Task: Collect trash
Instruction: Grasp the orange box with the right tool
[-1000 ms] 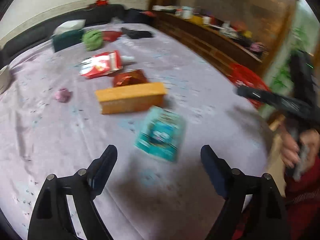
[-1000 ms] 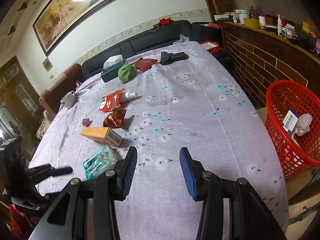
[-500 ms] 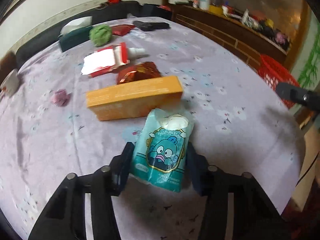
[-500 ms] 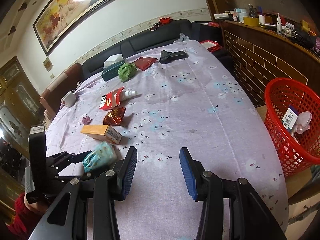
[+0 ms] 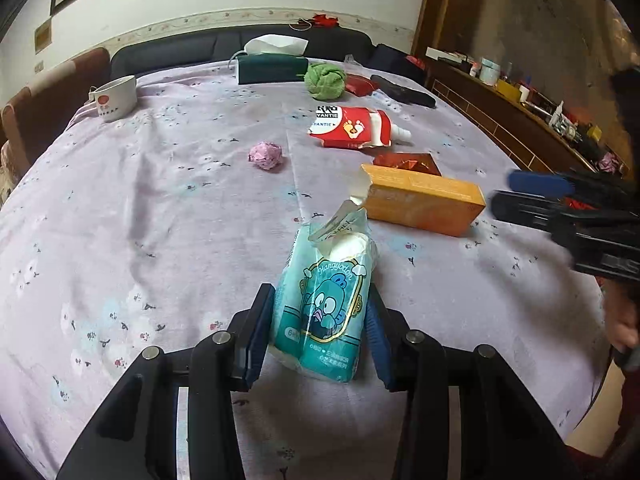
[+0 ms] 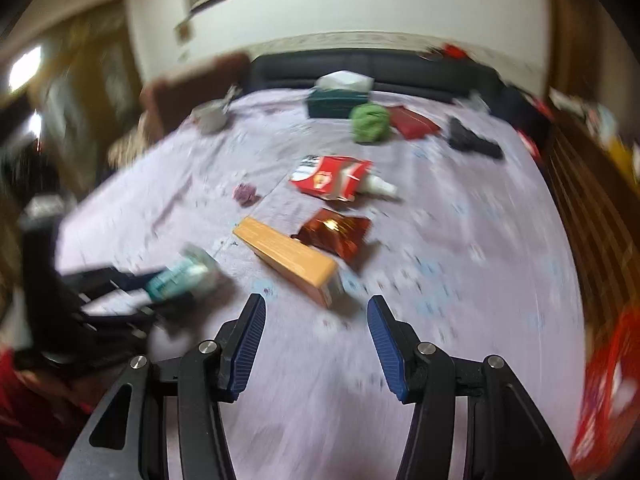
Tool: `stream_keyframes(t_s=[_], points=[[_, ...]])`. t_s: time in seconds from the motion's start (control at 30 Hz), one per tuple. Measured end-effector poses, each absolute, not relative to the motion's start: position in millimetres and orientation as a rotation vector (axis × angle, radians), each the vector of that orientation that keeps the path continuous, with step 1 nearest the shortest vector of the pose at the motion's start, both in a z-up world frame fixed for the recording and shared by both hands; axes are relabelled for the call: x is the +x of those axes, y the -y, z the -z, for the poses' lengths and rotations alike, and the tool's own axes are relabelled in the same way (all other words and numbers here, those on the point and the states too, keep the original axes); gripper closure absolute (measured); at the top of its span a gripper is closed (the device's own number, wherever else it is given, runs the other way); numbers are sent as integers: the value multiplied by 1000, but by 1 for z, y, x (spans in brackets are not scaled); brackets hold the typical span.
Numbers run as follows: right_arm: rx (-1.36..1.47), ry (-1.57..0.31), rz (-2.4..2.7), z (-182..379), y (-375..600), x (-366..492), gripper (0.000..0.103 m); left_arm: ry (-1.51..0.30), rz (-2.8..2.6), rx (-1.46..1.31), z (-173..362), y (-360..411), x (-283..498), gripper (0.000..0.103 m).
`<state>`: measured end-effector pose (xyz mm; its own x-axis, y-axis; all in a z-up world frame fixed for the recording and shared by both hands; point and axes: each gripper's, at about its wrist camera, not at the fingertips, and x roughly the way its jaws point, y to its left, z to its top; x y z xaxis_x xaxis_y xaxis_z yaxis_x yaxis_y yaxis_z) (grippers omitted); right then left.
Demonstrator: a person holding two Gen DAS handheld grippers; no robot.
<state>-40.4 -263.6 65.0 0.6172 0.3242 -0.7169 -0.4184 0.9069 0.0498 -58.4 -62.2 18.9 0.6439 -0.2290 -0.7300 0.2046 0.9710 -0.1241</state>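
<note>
Tablecloth (image 5: 160, 216), lilac and flowered, covers table before dark sofa (image 5: 168, 50).

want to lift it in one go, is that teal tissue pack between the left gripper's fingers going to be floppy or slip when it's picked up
Probably soft: the teal tissue pack is a thin plastic wrapper with a torn-open top, so it may squash between the left gripper, whose jaws have just been closing on it. The film looks glossy, so it could slide. It is likely light, tissue showing at the opening.

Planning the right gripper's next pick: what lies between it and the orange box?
Only bare tablecloth lies between the open right gripper and the orange box, judging by the blurred right wrist view.
</note>
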Motion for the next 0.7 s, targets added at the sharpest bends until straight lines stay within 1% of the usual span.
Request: stream_keyframes(t_s=[0.23, 0.27, 0.3, 0.33, 0.37, 0.47, 0.6, 0.7], points=[[-297, -836, -450, -41, 229, 2, 47, -835, 268, -53, -18, 61, -59, 61], [-314, -846, -446, -37, 224, 5, 49, -832, 265, -57, -19, 60, -60, 61], [-327, -847, -436, -34, 222, 5, 62, -830, 266, -60, -19, 60, -60, 61], [-340, -848, -429, -32, 219, 4, 68, -827, 266, -63, -19, 60, -60, 61], [-346, -848, -417, -31, 217, 1, 69, -824, 261, -63, -19, 60, -60, 61], [-263, -836, -399, -38, 222, -11, 71, -812, 236, -55, -21, 62, -60, 61], [-32, -812, -355, -49, 241, -37, 72, -774, 190, -37, -24, 69, -62, 61], [46, -746, -302, -49, 243, -60, 73, -768, 182, -29, -25, 75, -62, 61]])
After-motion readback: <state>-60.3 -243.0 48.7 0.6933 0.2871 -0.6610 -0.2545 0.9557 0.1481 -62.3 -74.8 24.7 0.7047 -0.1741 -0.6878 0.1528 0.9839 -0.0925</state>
